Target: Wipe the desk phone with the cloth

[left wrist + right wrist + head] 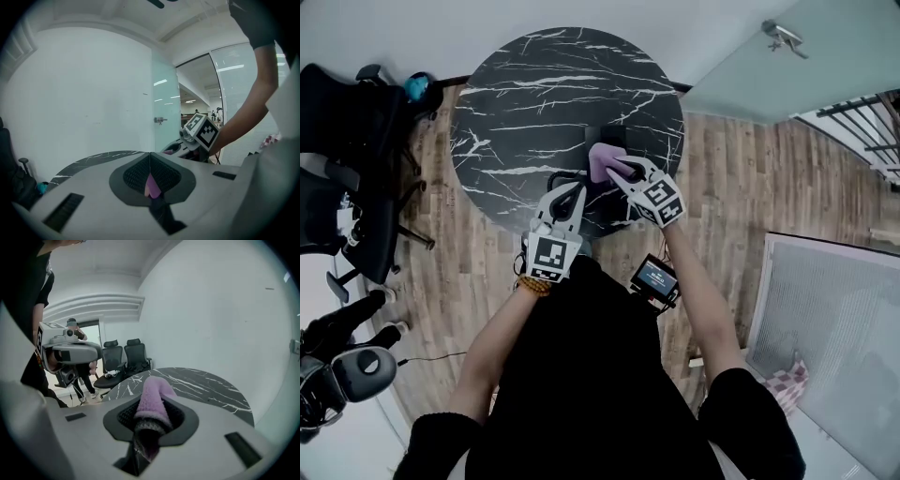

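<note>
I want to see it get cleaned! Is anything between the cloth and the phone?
Nothing visible does. The right gripper pinches the cloth just beside a dark shape, likely the desk phone, on the table.

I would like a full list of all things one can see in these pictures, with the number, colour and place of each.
Table: one, round, black marble with white veins, centre.
Cloth: one, purple, over the table's near edge.
Dark object: one, black, on the table behind the cloth; maybe the phone, cannot tell.
Office chairs: at least two, black, left of the table.
Glass door: one, pale green, upper right.
Screen device: one, black, at the person's waist.
Left gripper: one, grey, shut on the cloth.
Right gripper: one, grey, shut on the cloth.
</note>
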The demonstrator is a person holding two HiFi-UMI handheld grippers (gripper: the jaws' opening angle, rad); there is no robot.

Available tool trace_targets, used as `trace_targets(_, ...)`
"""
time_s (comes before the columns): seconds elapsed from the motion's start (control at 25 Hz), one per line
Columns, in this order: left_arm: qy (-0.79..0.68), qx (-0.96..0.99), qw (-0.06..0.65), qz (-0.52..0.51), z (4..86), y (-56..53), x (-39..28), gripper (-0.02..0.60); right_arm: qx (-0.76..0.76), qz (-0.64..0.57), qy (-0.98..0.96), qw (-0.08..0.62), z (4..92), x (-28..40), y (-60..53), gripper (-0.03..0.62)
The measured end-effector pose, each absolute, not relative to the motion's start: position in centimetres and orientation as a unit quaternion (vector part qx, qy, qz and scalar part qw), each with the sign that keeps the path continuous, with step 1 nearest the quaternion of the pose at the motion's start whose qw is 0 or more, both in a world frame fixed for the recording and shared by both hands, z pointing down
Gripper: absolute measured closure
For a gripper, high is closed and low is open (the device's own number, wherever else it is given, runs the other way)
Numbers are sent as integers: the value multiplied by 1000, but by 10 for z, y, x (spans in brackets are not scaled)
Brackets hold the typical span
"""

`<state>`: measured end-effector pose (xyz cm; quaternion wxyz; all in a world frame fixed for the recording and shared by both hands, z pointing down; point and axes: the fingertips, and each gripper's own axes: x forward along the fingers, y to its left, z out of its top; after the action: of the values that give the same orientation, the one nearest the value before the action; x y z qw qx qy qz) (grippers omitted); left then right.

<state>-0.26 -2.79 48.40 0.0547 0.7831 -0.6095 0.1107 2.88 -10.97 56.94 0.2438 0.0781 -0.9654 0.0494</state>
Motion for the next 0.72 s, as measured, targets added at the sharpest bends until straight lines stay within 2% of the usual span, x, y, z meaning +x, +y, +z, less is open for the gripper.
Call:
trace_targets(0.44, -592, 795, 24, 126, 464, -40, -15, 568, 135, -2, -969, 207, 516, 21, -147, 511)
trace_targets(0.72, -521, 844, 11, 124, 460, -52, -27, 568, 253, -33, -947, 197, 483, 32, -157, 513)
